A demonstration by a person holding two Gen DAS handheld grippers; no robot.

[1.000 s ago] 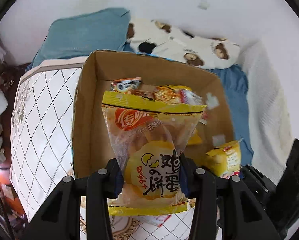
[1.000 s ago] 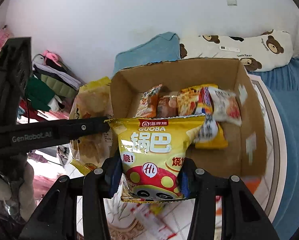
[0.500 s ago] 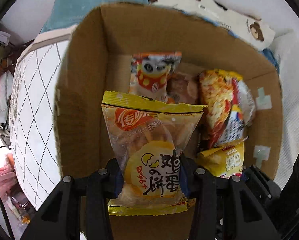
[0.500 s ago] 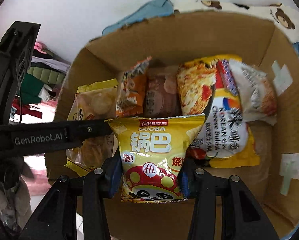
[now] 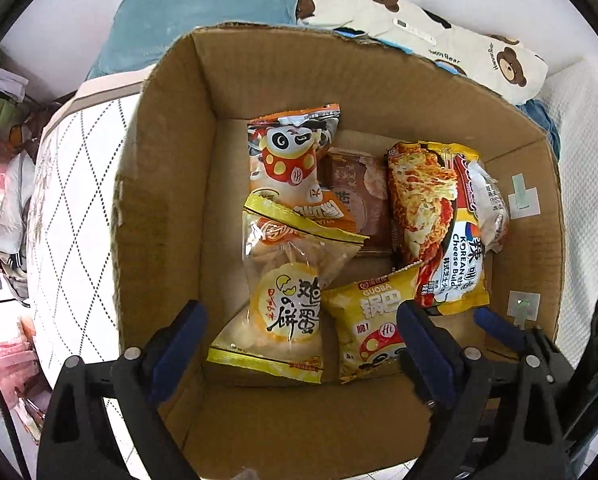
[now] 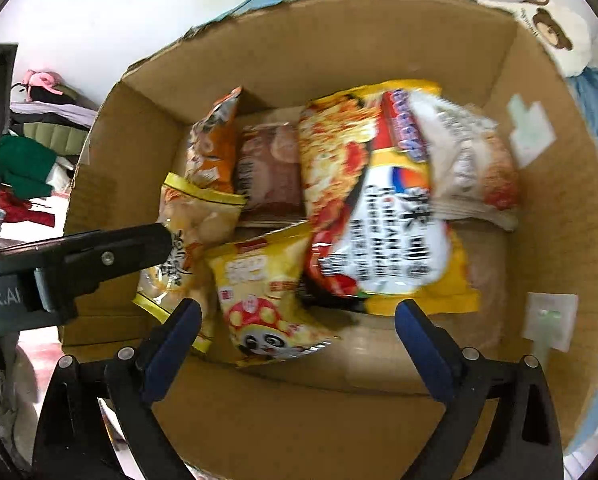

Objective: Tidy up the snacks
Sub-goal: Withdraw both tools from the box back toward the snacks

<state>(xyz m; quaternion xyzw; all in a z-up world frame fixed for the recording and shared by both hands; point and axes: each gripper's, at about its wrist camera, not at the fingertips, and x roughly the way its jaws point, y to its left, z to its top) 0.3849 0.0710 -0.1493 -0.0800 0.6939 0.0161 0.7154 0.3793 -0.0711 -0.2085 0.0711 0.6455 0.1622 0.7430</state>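
Both the left gripper and right gripper hang wide and empty over the brown cardboard box, where the loosely leaning clear egg-biscuit packet and yellow Guoba crisp packet could catch on rising fingers.

Between our blue-padded fingers we see a yellow-trimmed clear biscuit bag, a yellow panda-print packet, beyond them an orange panda bag, all in a brown cardboard box.

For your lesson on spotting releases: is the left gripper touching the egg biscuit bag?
Apart. The left wrist view shows the left gripper open, both blue pads clear of the egg biscuit bag, bare cardboard box visible between.
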